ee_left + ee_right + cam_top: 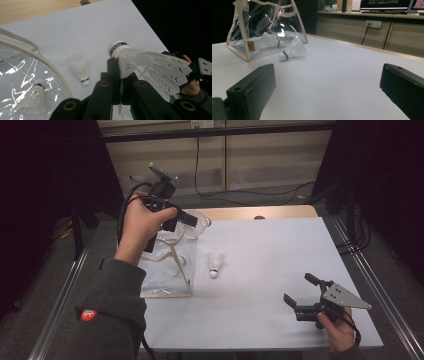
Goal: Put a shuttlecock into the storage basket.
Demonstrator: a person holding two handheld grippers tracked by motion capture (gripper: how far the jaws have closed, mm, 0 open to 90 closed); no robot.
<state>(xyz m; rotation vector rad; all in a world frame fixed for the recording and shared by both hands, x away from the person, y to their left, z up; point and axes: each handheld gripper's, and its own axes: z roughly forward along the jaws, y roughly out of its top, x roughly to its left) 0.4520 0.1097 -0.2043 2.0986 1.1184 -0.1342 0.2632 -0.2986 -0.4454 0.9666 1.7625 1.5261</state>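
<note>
Our left tool pinched a shuttlecock by its thin skirt above the clear bag; it could slip. Right tool gaped empty.

Three shuttlecocks are in sight. One shuttlecock, white with a blue band at its cork, is clamped by its skirt between the jaws of the left gripper. A second shuttlecock lies loose on the white surface, just beside the bag. A third shuttlecock lies inside the bag. There is one clear plastic bag, with cream edging and handles. There are two grippers: the left one, raised over the bag, and the right gripper, low over the near right part of the surface with its two jaws spread apart and nothing between them. Two hands are counted, one on each gripper.
</note>
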